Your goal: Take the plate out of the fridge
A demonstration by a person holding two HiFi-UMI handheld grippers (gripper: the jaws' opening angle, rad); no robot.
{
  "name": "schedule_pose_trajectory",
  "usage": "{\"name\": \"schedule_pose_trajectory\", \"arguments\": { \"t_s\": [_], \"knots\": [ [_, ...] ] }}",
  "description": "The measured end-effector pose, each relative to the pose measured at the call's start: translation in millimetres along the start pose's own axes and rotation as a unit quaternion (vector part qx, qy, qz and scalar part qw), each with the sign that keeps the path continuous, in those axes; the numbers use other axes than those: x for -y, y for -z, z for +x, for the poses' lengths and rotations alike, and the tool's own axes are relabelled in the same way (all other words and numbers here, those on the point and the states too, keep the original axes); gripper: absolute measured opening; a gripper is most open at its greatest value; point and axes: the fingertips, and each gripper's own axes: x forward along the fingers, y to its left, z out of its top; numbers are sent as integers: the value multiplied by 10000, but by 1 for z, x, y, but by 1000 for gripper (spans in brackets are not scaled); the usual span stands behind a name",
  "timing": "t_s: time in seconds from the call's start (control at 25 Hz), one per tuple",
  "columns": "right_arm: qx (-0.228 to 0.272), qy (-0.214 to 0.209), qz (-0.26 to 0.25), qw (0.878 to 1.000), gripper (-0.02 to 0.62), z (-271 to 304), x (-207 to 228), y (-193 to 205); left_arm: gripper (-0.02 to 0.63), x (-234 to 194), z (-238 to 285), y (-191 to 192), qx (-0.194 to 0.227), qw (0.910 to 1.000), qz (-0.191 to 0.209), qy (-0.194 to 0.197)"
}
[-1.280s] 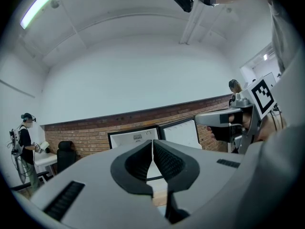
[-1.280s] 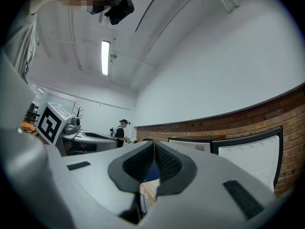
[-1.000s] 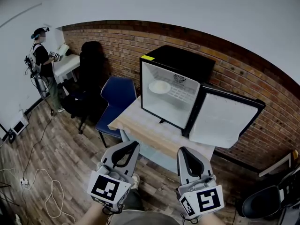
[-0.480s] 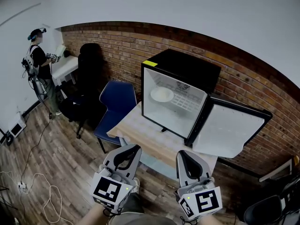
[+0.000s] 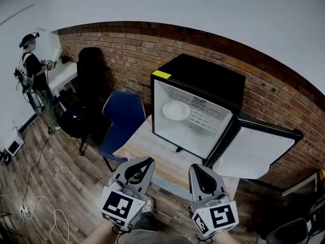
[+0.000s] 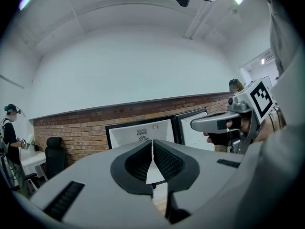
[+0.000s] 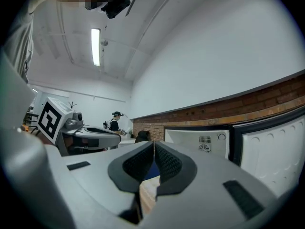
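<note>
No text is legible. The small yellow sticker (image 5: 161,74) on the black mini fridge (image 5: 213,78) and its inner round emblem (image 5: 198,99) are unreadable.

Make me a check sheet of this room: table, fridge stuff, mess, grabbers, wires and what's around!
Surface: light wooden table carrying the fridge.
Job's things: black mini fridge, door open; round white plate on its wire shelf.
Clutter: blue chair and black office chair beside the table.
Grippers: left gripper and right gripper short of the table, fingers shut, empty.
Cables: white cable on the wooden floor.
Surroundings: red brick wall; person at a white desk.
</note>
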Motion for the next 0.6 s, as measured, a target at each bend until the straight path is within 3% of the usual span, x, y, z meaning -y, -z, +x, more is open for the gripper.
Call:
{"name": "schedule_pose_trajectory", "arguments": {
  "t_s": [0.24, 0.6],
  "knots": [
    [-130, 160, 70, 9998, 31, 47, 12, 6, 23, -36, 33, 7, -4, 9998, 43, 206],
    [-347, 420, 96, 9985, 31, 122, 30, 10, 23, -96, 92, 22, -132, 9982, -222, 547]
  ]
}}
